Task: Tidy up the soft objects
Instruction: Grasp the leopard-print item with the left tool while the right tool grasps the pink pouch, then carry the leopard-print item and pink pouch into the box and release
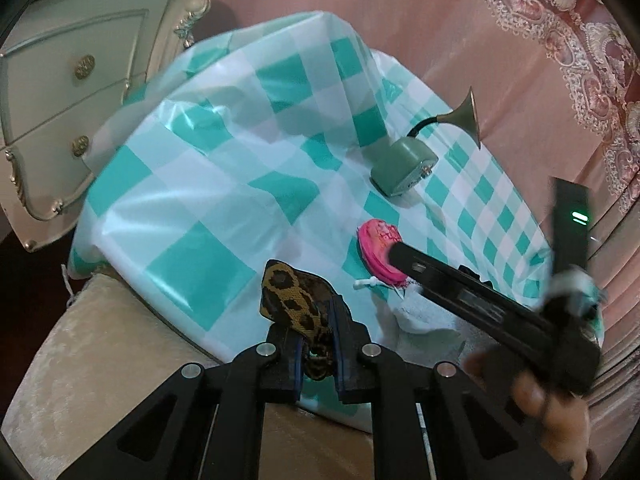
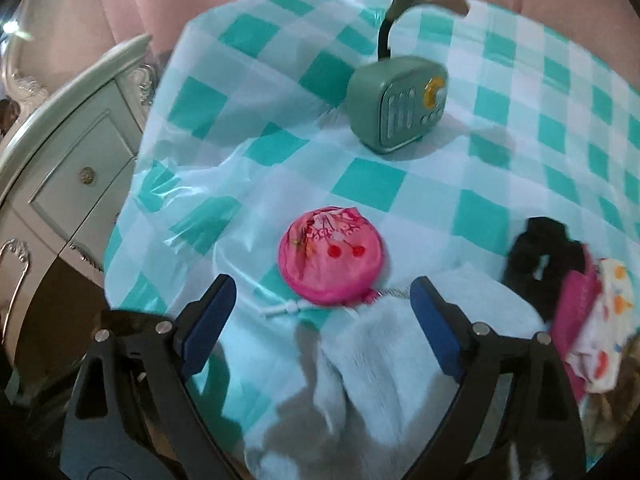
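My left gripper (image 1: 316,320) is shut on a leopard-print fabric piece (image 1: 290,300) and holds it above the near edge of the checked table (image 1: 208,200). My right gripper (image 2: 322,300) is open and empty, its jaws wide apart just short of a round pink pouch (image 2: 334,256) that lies on the cloth. In the left wrist view the right gripper's fingers (image 1: 408,258) reach to the pink pouch (image 1: 376,240). A white towel (image 2: 380,360) lies under the right gripper. A black scrunchie (image 2: 540,256), a magenta cloth (image 2: 576,312) and a white patterned cloth (image 2: 604,328) lie at the right.
A green speaker with a horn lamp (image 2: 396,104) stands at the back of the table and shows in the left wrist view (image 1: 402,168). A cream dresser (image 1: 60,92) stands to the left. A beige cushion (image 1: 100,360) lies below the table edge. Pink curtains hang behind.
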Motion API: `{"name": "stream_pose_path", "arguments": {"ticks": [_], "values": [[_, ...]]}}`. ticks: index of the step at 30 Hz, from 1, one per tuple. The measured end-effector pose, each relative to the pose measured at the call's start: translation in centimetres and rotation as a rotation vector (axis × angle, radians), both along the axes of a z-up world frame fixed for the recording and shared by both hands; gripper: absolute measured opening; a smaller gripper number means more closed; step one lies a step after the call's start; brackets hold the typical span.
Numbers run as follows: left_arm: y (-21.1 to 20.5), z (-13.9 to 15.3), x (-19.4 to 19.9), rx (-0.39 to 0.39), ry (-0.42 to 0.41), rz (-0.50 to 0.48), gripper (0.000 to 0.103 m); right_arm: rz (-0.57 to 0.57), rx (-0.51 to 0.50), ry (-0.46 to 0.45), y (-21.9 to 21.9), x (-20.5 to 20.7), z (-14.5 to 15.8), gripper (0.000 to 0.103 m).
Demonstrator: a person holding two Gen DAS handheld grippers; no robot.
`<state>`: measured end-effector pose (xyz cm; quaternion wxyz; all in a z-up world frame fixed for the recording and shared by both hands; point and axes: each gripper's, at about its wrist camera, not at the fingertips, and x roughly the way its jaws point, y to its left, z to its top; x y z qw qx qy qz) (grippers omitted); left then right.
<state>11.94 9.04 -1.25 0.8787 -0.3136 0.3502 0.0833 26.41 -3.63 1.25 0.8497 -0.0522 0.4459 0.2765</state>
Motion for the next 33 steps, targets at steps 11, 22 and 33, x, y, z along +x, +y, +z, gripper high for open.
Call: {"name": "stream_pose_path", "arguments": {"ticks": [11, 22, 33], "values": [[-1.2, 0.5, -0.2, 0.092, -0.02, -0.002, 0.012, 0.01, -0.101, 0.03, 2.7, 3.1, -3.5, 0.091], [-1.6, 0.4, -0.1, 0.113, -0.014, -0.006, 0.011, 0.04, -0.109, -0.029, 2.5, 2.1, -3.2, 0.075], [-1.7, 0.8, -0.7, 0.123, -0.039, -0.002, 0.011, -0.008, 0.001, -0.147, -0.9, -1.8, 1.5, 0.075]]}}
